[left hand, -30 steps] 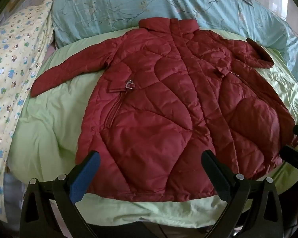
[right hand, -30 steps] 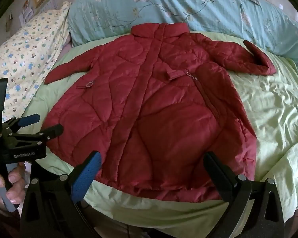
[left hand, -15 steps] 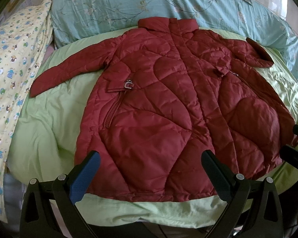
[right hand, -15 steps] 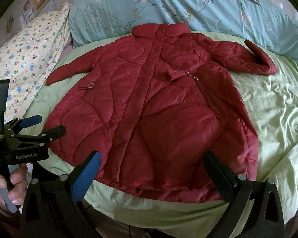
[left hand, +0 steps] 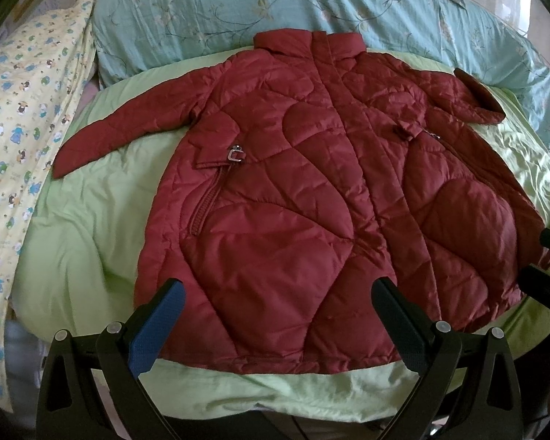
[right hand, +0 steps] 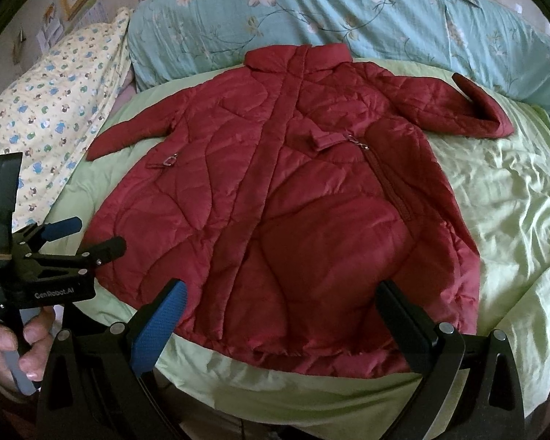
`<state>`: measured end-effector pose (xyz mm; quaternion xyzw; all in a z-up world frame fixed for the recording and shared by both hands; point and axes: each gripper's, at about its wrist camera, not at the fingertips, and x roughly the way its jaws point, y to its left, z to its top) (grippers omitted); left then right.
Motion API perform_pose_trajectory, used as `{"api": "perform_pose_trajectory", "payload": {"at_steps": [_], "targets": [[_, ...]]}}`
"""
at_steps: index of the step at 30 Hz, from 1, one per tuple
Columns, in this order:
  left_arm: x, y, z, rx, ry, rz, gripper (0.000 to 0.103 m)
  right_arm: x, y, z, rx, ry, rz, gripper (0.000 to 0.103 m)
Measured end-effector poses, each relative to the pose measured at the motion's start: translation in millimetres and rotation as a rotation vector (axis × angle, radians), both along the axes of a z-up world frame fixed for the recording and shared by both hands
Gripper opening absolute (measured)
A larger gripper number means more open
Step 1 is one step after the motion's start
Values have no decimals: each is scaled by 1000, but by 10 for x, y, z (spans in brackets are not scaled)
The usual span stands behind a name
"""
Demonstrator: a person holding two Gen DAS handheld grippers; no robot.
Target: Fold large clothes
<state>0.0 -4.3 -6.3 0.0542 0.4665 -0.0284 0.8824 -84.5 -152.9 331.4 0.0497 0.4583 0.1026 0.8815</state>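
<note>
Lying flat across the frame's centre on the green bedsheet (left hand: pixel 91 220), the red quilted coat (left hand: pixel 311 201) has its hem between both grippers' wide-open, empty jaws: left gripper (left hand: pixel 275 315), right gripper (right hand: pixel 278 315).

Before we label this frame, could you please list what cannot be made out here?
- Quilted red padded coat: its underside, hidden against the light green bedsheet in both views.
- Right gripper: in the left wrist view, cut off by the right edge.
- Coat hem: partly behind gripper fingers.
</note>
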Motion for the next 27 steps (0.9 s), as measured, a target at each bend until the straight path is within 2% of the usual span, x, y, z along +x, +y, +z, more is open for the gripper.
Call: {"api": "perform_pose_trajectory", "payload": {"at_steps": [3,6,10,14,19,27], "targets": [[4,-5,-20,0,10,-1,103,7,2,9,3,0,2,103],[17,-10,-51,4,21,-1,103,24,14,-22,-45,38,4,103],[58,1,-78,34,109,-1,103,37,19,-27,-49,33,2,103],[89,-1,-84,32,116,1,103,54,21,-32,-48,36,3,103],[135,-17,-109,17,62,1,103,108,5,-37,-35,42,0,103],[315,4,-148,1,43,-6,102,289,-154,-59,-25,38,-27,102]]}}
